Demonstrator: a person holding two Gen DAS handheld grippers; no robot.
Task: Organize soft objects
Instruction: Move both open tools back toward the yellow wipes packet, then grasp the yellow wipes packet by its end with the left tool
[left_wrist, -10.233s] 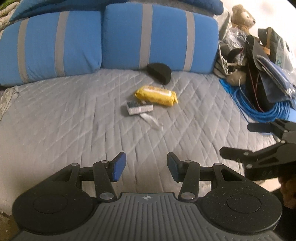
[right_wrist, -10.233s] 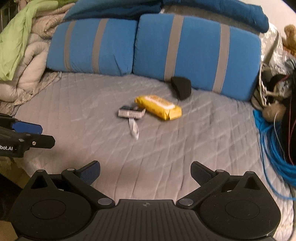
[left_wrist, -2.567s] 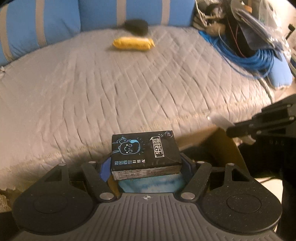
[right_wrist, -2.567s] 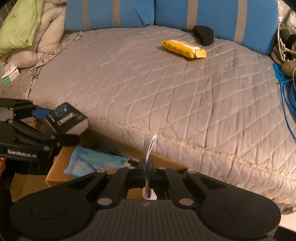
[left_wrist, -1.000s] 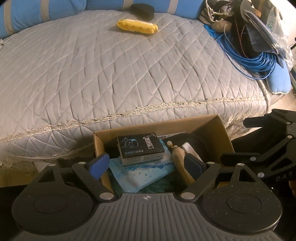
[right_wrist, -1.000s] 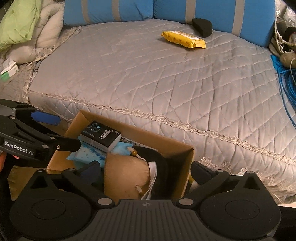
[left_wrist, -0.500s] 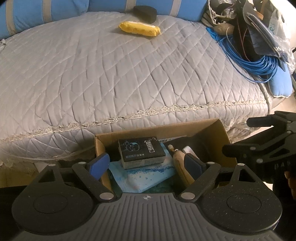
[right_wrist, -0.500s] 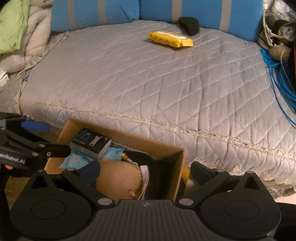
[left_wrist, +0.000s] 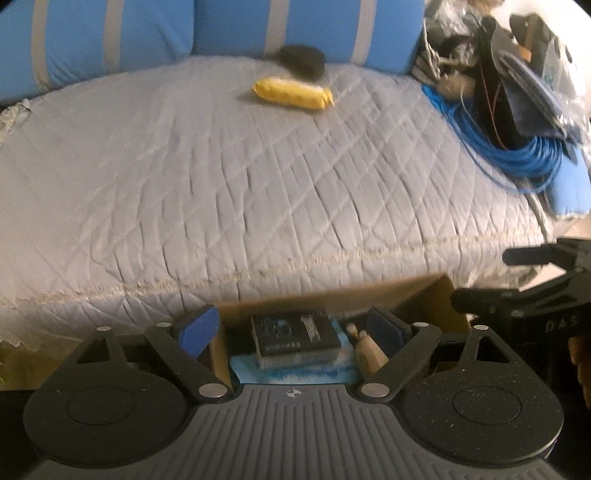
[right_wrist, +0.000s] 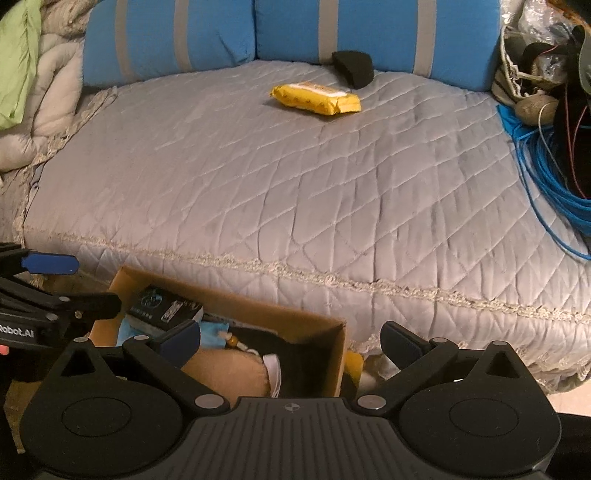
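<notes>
Yellow crinkly plastic wipes pack (right_wrist: 316, 99) lies upper centre on the quilted grey bedspread (right_wrist: 295, 192), a black foam wedge (right_wrist: 352, 68) just behind it. Cardboard box (right_wrist: 338, 354) sits low in frame, holding a black tissue packet (left_wrist: 295, 334) on a pale blue pouch (left_wrist: 291, 371). Left gripper (left_wrist: 293, 330) and right gripper (right_wrist: 290, 341) both gape wide, empty. Risk, as I judge it: the slick, squashy pack could slip from the pads; the blue cable coil (right_wrist: 546, 173) at right could snag.
</notes>
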